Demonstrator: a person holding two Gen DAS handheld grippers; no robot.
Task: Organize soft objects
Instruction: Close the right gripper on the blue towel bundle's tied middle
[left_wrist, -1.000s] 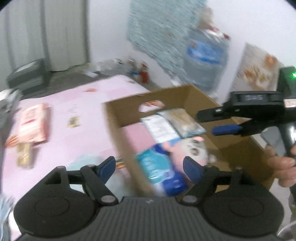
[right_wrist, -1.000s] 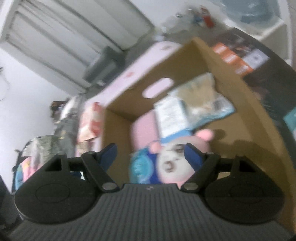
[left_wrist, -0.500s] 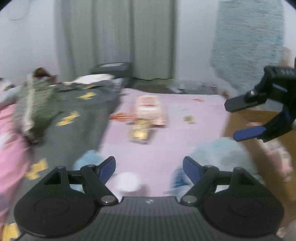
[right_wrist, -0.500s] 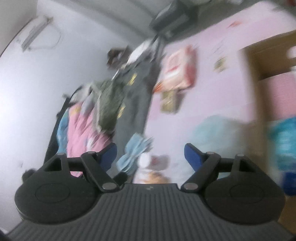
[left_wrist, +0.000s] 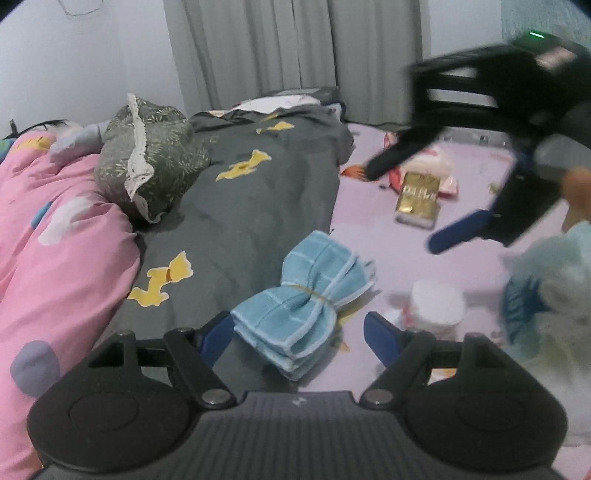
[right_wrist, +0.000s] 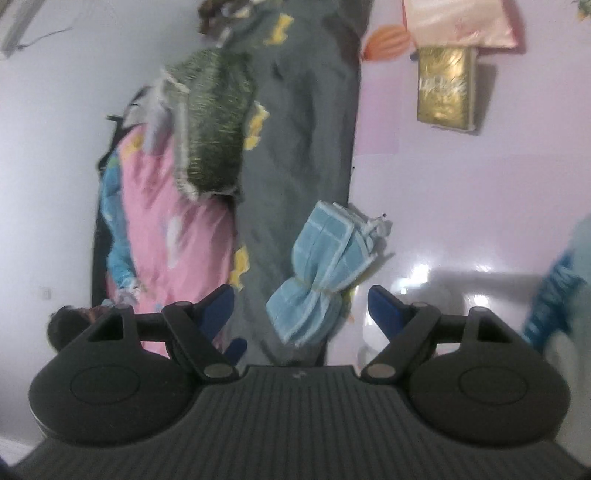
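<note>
Bundle of light-blue checked cloths (left_wrist: 303, 299), folded and cinched at the middle by a thin yellow band into a bow shape, lying on the bed where the dark grey blanket with yellow figures (left_wrist: 255, 184) meets the pale pink sheet (left_wrist: 388, 243). In the left wrist view the bundle sits just ahead of the left gripper (left_wrist: 299, 328), centred on the gap between its blue-padded fingers (left_wrist: 218, 332); the near corner of the bundle overlaps that gap, though no pad is seen pressing on it. The left jaws stand spread wide — nothing grasped. In the right wrist view the same bundle (right_wrist: 325, 273) lies ahead of the right gripper (right_wrist: 301, 306), again lined up with the gap between the tips, its lower end level with them; these jaws are likewise parted and empty. From the left camera the right gripper (left_wrist: 413, 206) appears blurred at the upper right, above the sheet and well apart from the bundle. Surrounding items: a green patterned cushion with a white lace edge (left_wrist: 147, 158) on a pink quilt (left_wrist: 55, 236) — a gold foil packet (left_wrist: 419, 199) farther up the sheet, a small white round container (left_wrist: 436, 306) just right of the bundle, and a fuzzy pale-blue soft item (left_wrist: 554, 284) at the right edge, too blurred to identify.
</note>
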